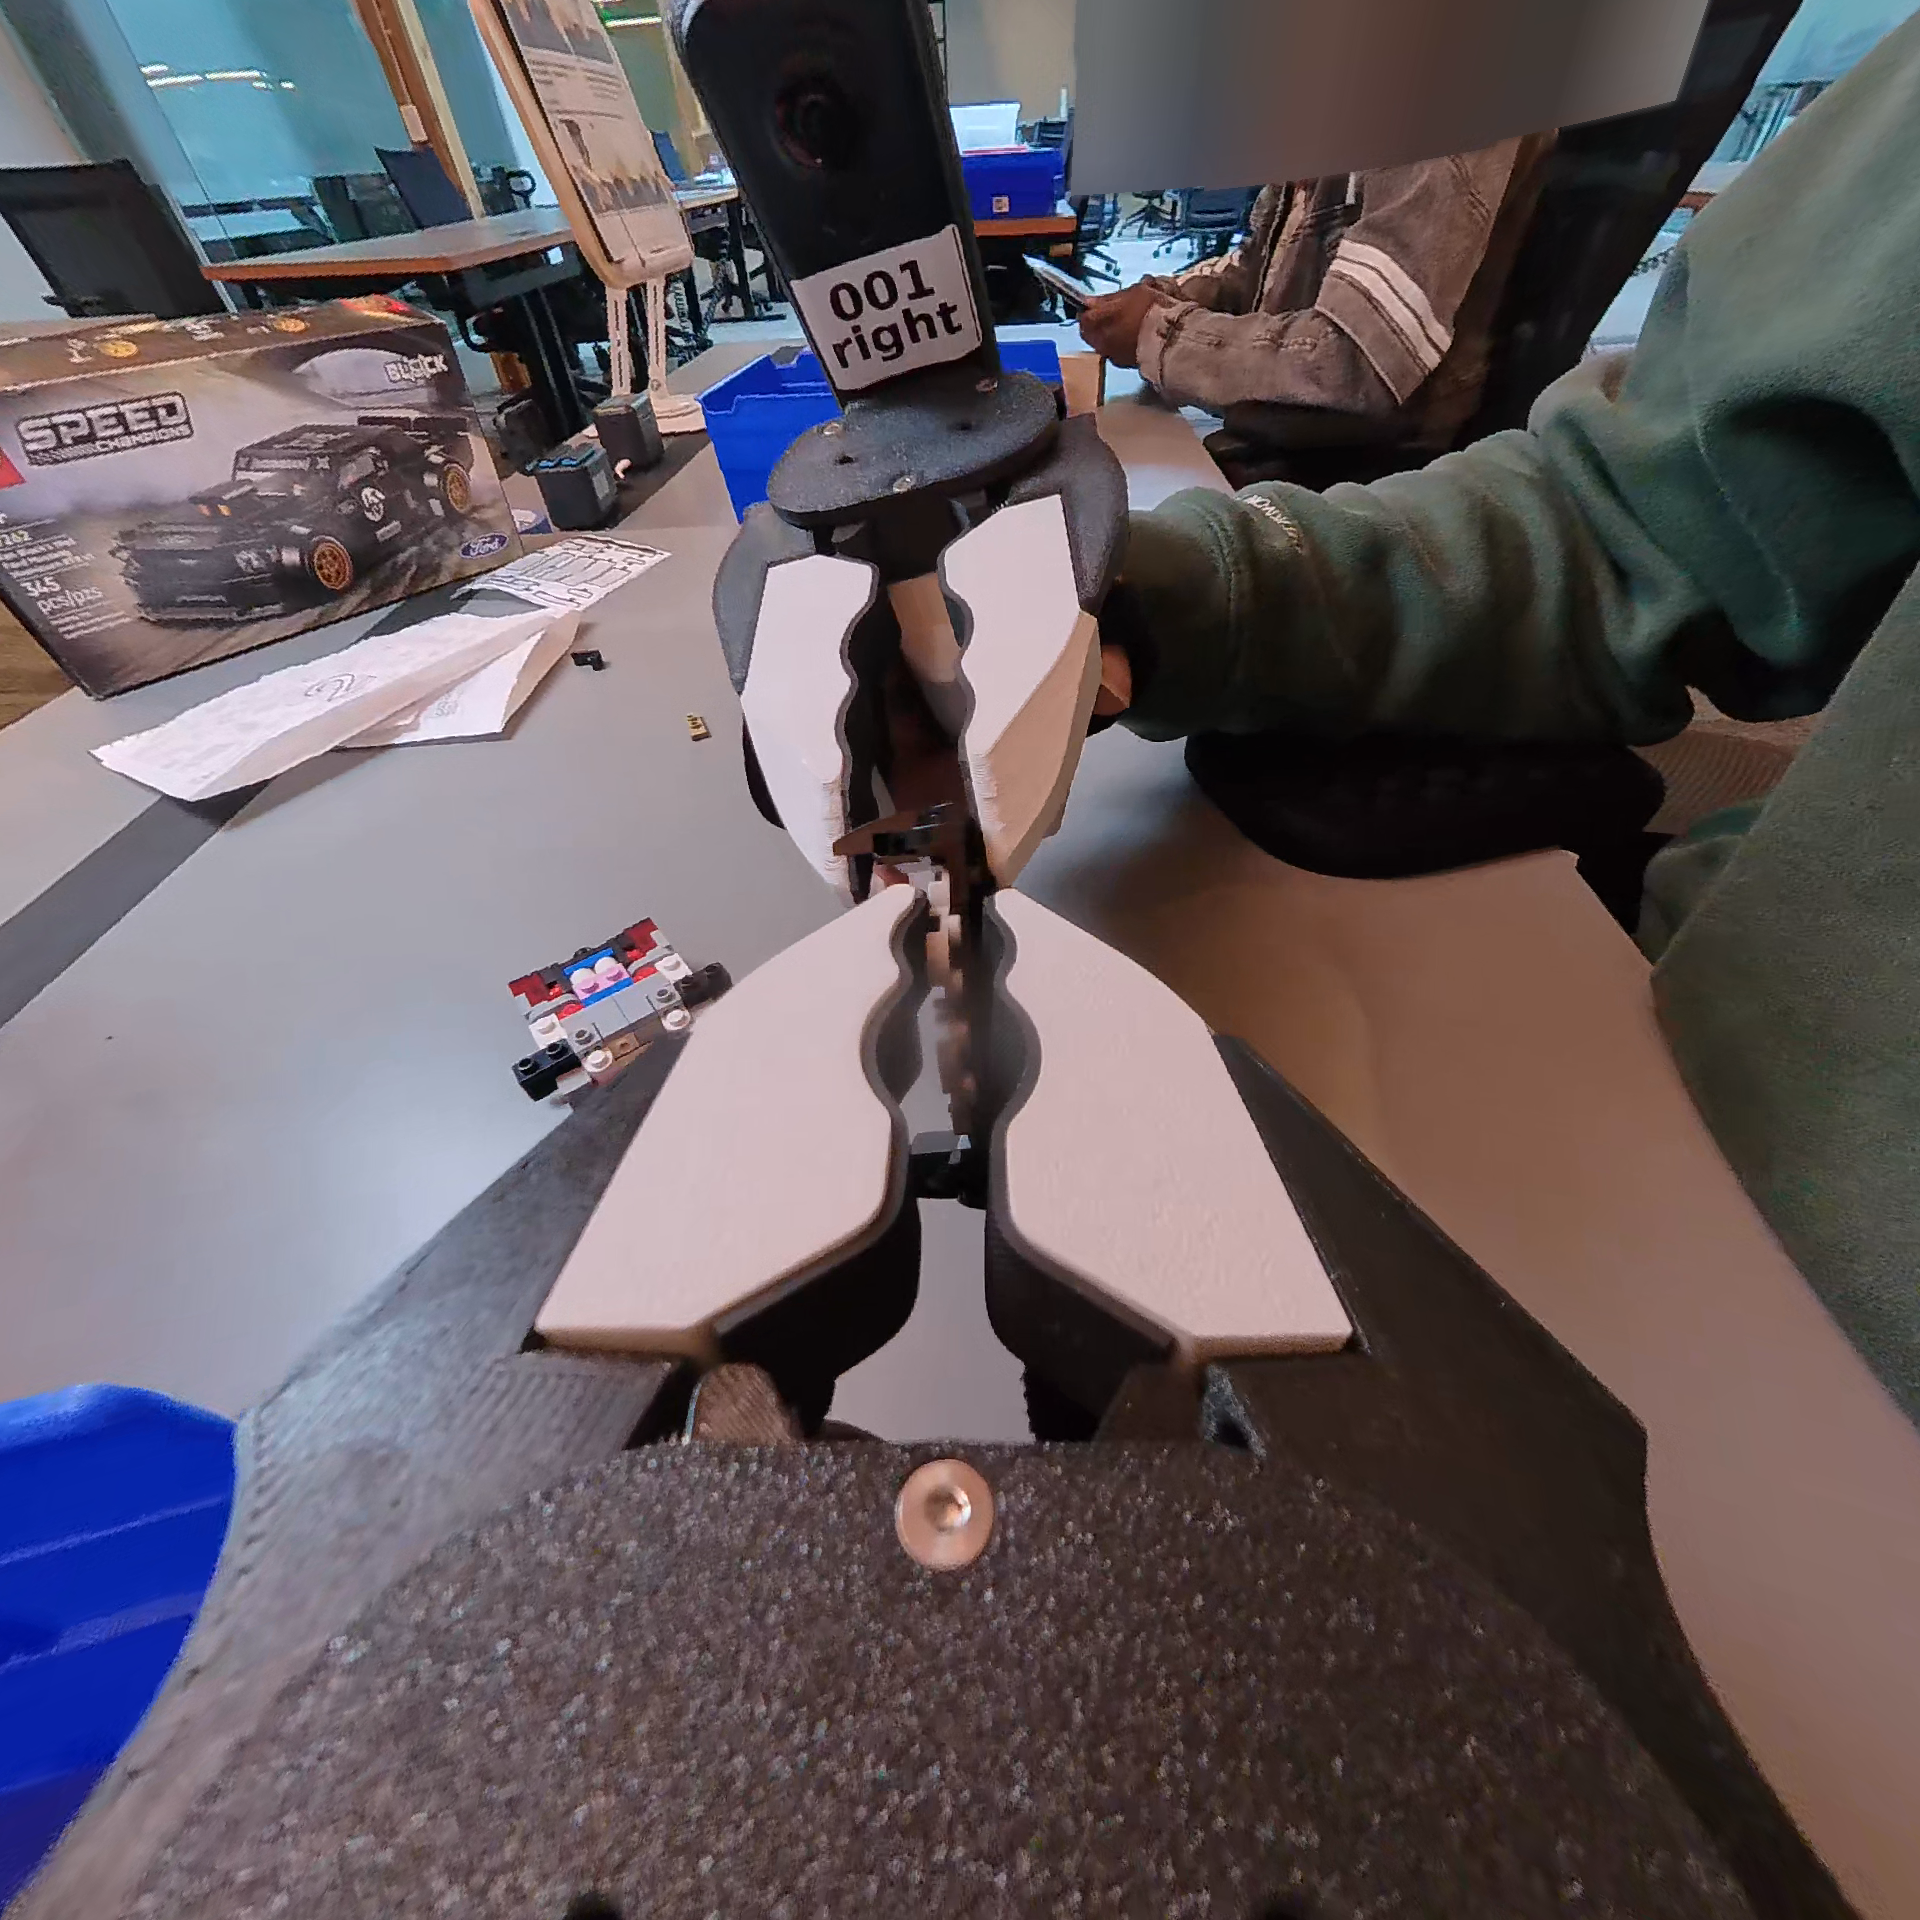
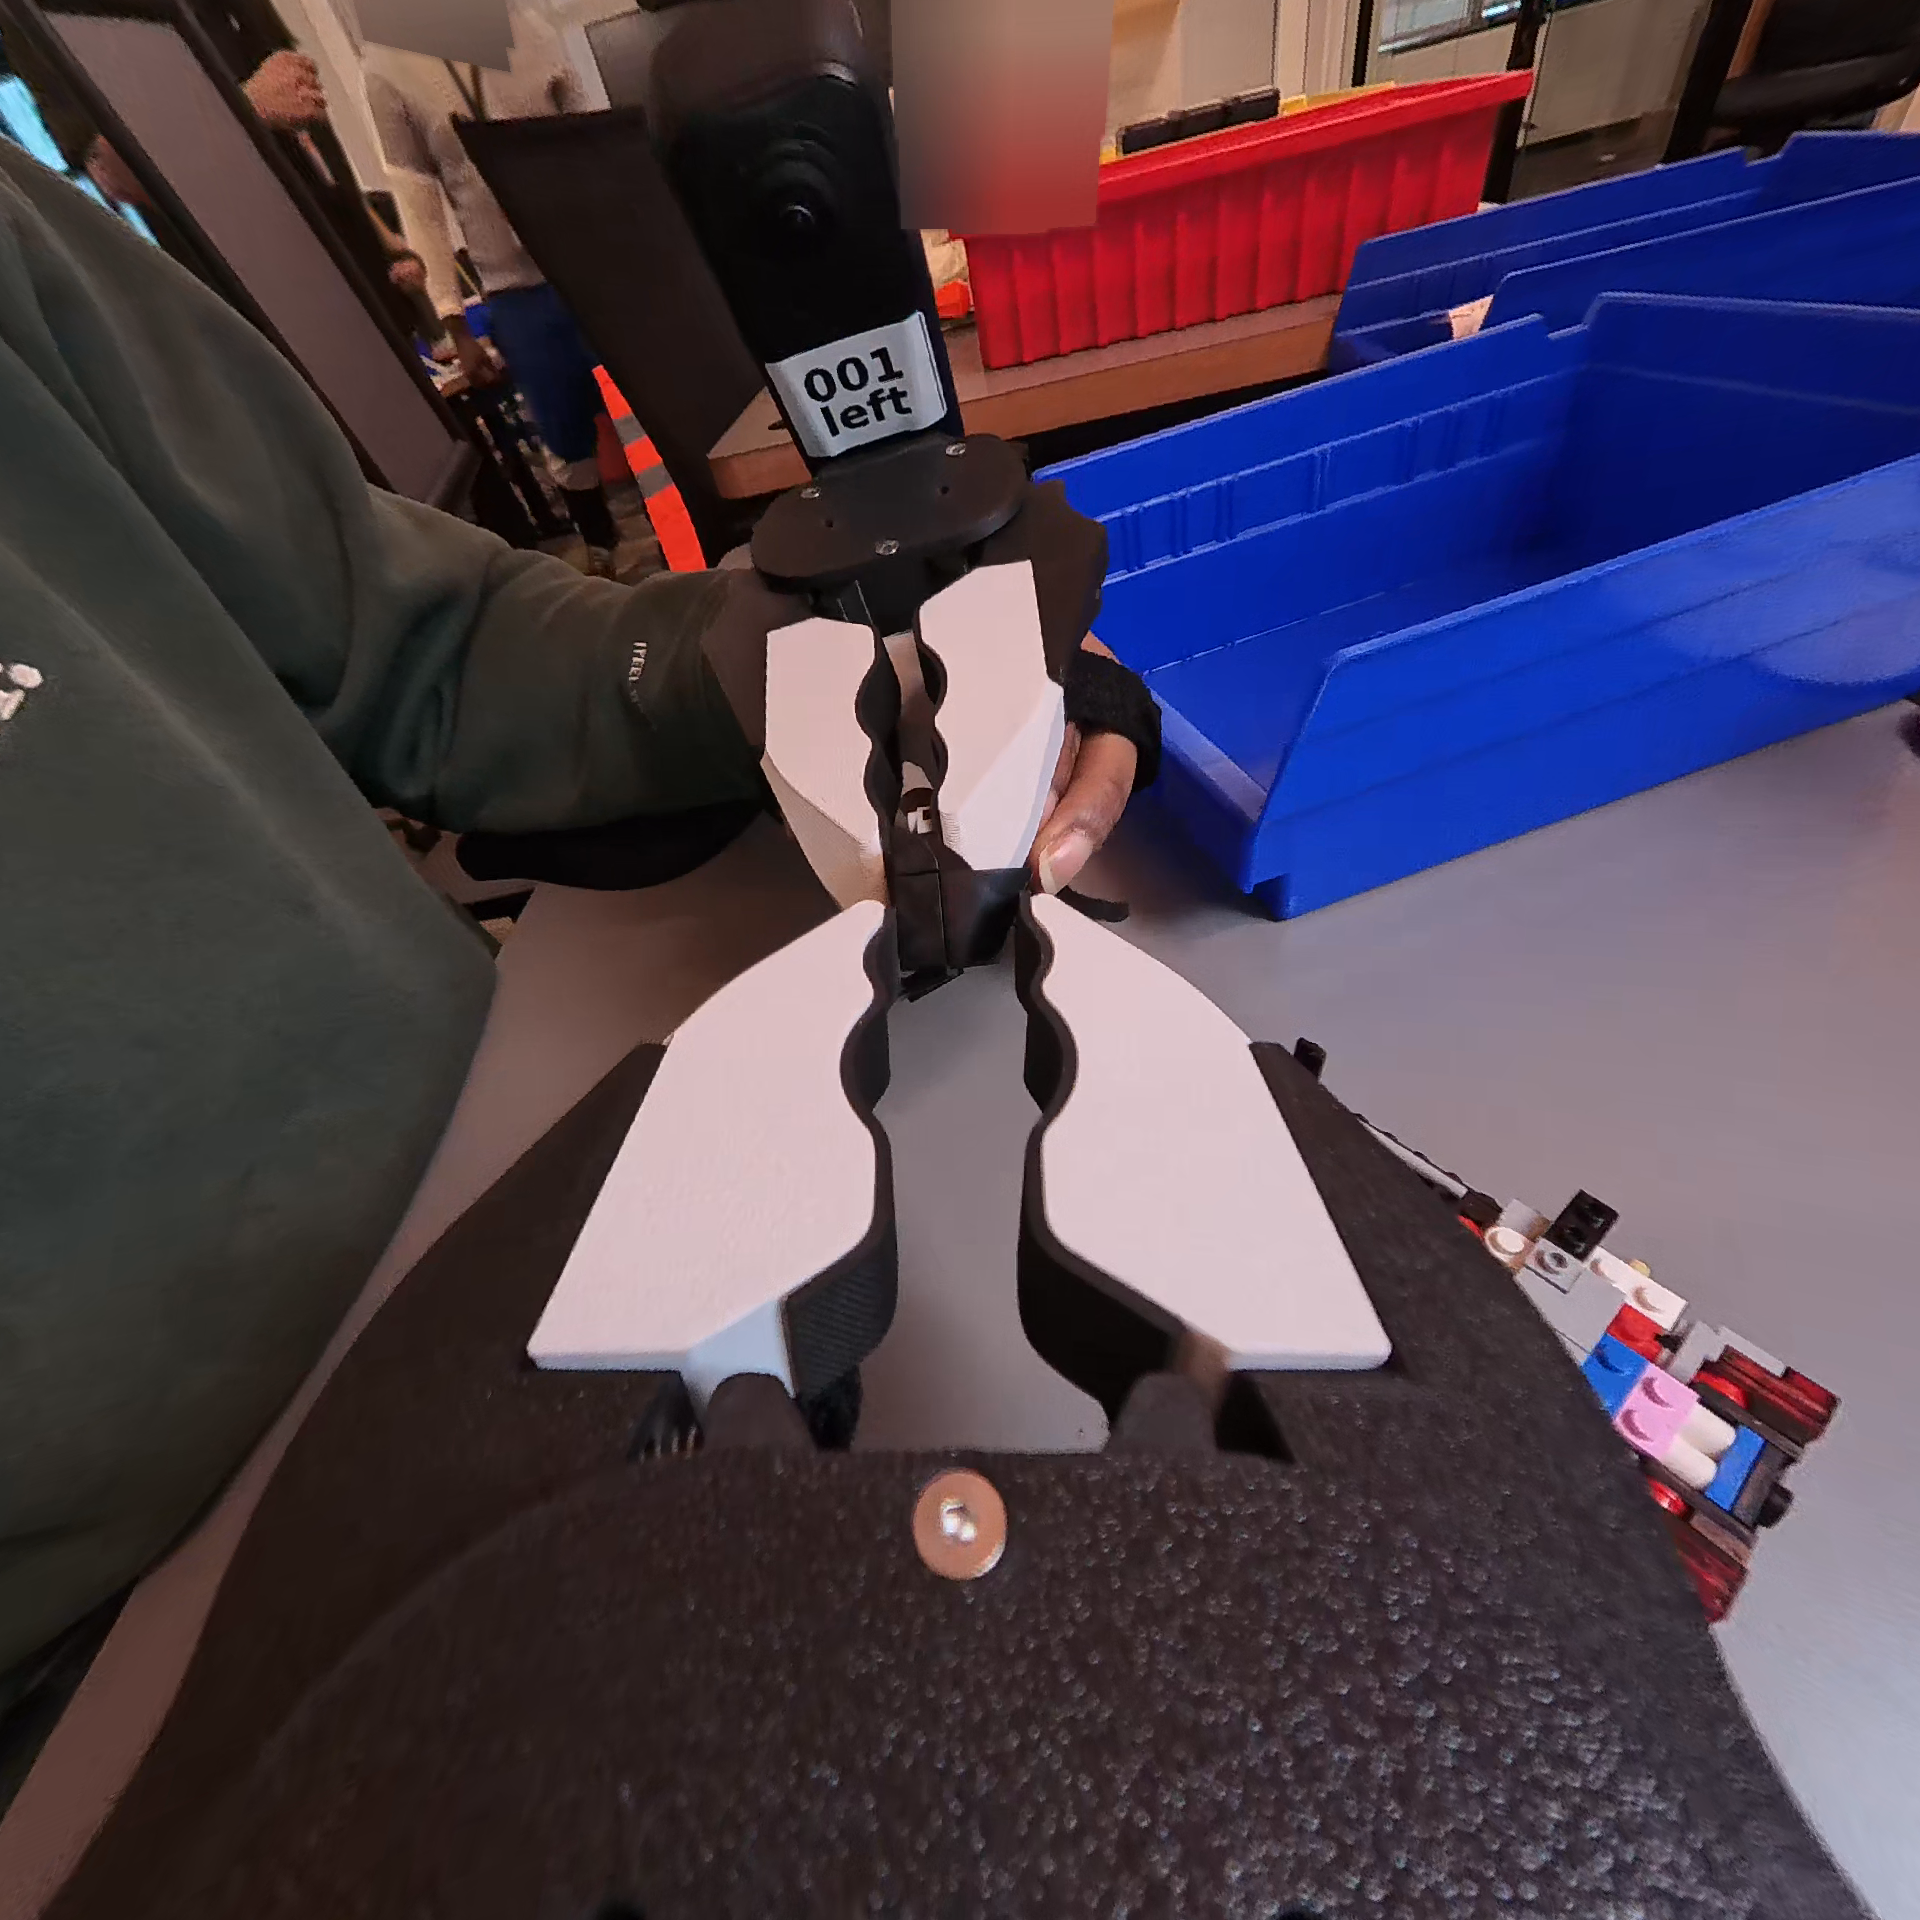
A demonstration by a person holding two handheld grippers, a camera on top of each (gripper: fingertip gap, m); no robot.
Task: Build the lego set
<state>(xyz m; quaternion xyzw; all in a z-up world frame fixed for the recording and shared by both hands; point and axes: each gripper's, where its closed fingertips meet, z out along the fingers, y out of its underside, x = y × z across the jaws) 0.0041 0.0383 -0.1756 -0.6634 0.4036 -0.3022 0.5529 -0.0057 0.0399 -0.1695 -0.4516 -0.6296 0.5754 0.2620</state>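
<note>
Brick piece [image 1: 951,997]: thin black and white strip, pinched on edge by left gripper [image 1: 961,914], above the grey table [image 1: 312,1195]
Room: right gripper [image 2: 951,914] tip to tip, jaws narrowly parted about the piece's dark end; grip unclear
Nearby: brick car [image 1: 613,1003] left of left gripper; blue bin [image 2: 1507,644] right of right gripper
</note>
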